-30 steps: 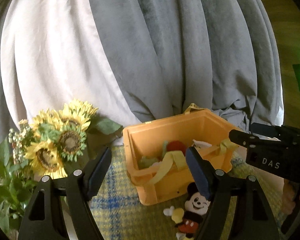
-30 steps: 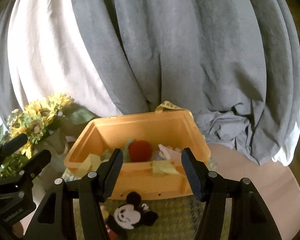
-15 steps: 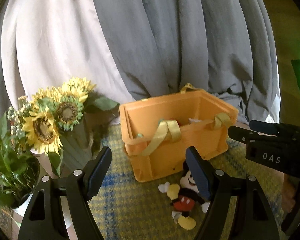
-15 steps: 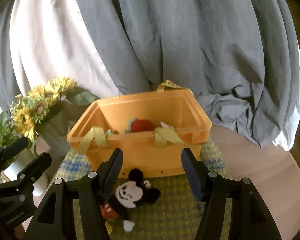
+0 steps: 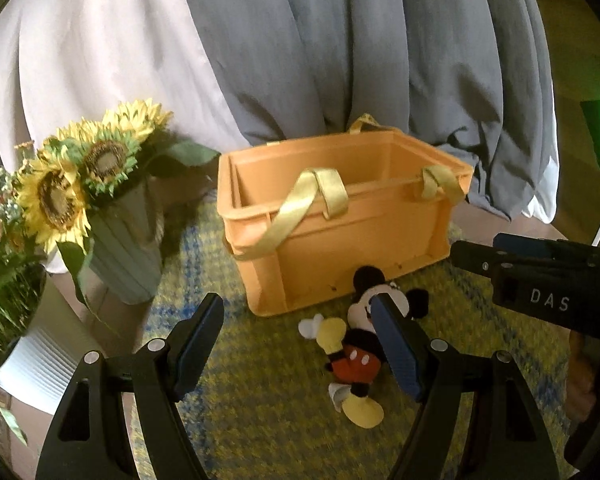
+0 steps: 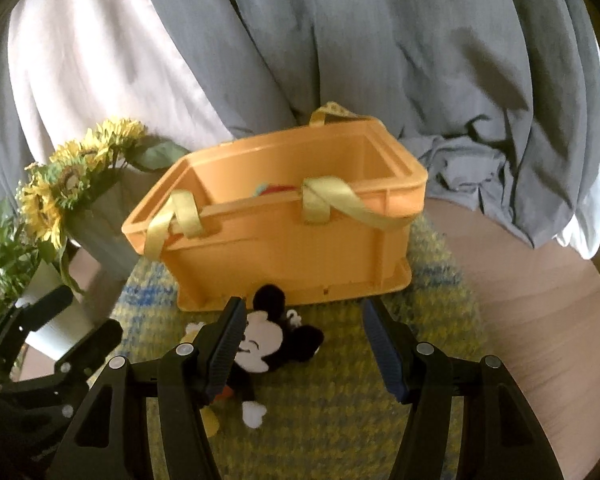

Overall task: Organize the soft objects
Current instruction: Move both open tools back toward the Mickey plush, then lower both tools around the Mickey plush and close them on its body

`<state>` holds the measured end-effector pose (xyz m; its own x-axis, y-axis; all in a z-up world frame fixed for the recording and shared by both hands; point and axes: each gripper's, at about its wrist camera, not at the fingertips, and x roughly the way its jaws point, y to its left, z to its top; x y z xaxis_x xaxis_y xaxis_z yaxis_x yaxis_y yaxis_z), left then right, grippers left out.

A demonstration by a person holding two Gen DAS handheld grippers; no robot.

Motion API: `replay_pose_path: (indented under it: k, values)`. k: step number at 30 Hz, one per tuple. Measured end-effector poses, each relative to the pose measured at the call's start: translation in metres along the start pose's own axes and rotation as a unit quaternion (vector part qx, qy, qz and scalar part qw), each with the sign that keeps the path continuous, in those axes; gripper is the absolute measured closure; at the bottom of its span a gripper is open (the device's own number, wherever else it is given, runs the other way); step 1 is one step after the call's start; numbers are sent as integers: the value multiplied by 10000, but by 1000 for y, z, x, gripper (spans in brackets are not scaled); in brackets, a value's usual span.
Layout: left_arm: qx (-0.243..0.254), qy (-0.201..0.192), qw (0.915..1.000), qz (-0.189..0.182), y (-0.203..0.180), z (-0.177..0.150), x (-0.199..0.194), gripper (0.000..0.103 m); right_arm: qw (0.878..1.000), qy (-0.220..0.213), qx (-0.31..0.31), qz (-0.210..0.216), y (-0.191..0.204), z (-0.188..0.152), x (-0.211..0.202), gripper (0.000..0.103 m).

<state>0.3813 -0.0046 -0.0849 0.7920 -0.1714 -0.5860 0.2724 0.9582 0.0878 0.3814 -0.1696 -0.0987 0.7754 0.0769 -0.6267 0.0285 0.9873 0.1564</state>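
A Mickey Mouse plush (image 5: 354, 354) lies on the yellow-blue woven mat (image 5: 260, 408) just in front of an orange crate (image 5: 340, 248) with yellow strap handles. In the right wrist view the plush (image 6: 268, 344) lies by the crate (image 6: 284, 248), which holds a red and green soft thing (image 6: 270, 190). My left gripper (image 5: 300, 340) is open and empty, the plush behind its right finger. My right gripper (image 6: 304, 344) is open and empty, the plush by its left finger.
A sunflower bunch in a grey-green vase (image 5: 120, 248) stands left of the crate, with a white pot (image 5: 32, 364) of greenery beside it. Grey and white curtains (image 5: 340, 60) hang behind. The bare wooden tabletop (image 6: 540, 300) shows to the right of the mat.
Both grippers have pulled back and lowered, so the crate looks farther and its inside is mostly hidden. The plush now shows in full between and beside the fingers. Both stay open.
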Motion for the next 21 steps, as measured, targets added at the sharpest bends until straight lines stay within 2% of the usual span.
replay_pose_path:
  k: [11,21]
  values:
    - [132,303,9994,-127,-16,-11,20,29,9974,227,465,503,-15,-15,22,42]
    - [-37,653,9978,-135,-18,-19,52,37,9930,499,831,671,-29,-22,52,53]
